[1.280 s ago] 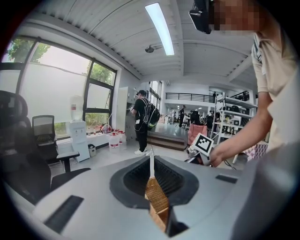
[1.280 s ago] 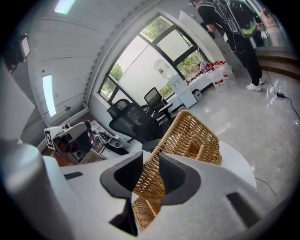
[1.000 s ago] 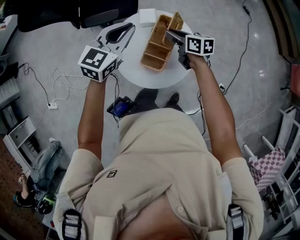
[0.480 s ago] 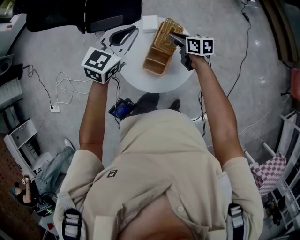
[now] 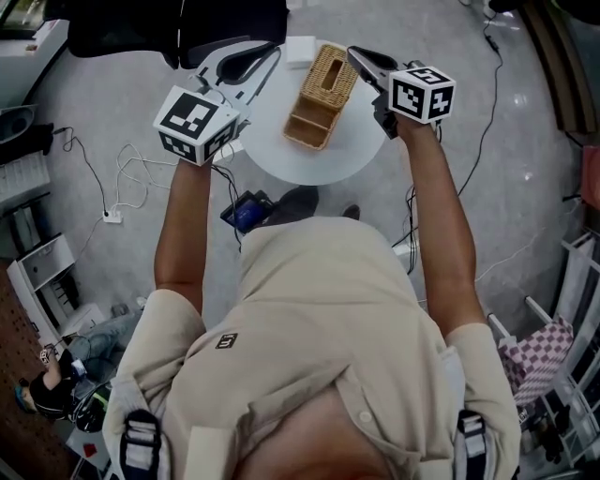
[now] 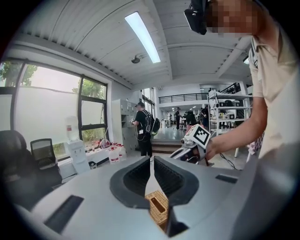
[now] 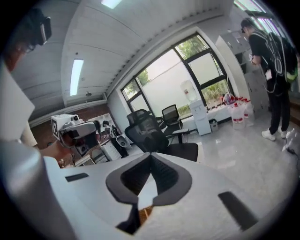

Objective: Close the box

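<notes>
The wicker box (image 5: 322, 97) lies on the round white table (image 5: 309, 164). Its woven lid with a slot lies flat over the far half, and the near compartment shows open. My right gripper (image 5: 353, 53) hangs above the box's far right corner, shut and empty, clear of the lid. The left gripper (image 5: 270, 50) hovers over the table's left side, also shut with nothing in it. In the left gripper view the box (image 6: 159, 206) shows below the left gripper (image 6: 151, 161). In the right gripper view a sliver of the box (image 7: 144, 213) shows under the right gripper (image 7: 151, 155).
A small white box (image 5: 298, 49) sits at the table's far edge. A black office chair (image 5: 178, 28) stands behind the table. Cables and a power strip (image 5: 111, 216) lie on the floor at left. A person with a backpack (image 6: 145, 126) stands in the background.
The lid, held upright a second ago, has swung down flat onto the box. My right gripper has let go, shut and drawn off up and to the right. The left gripper has hardly moved.
</notes>
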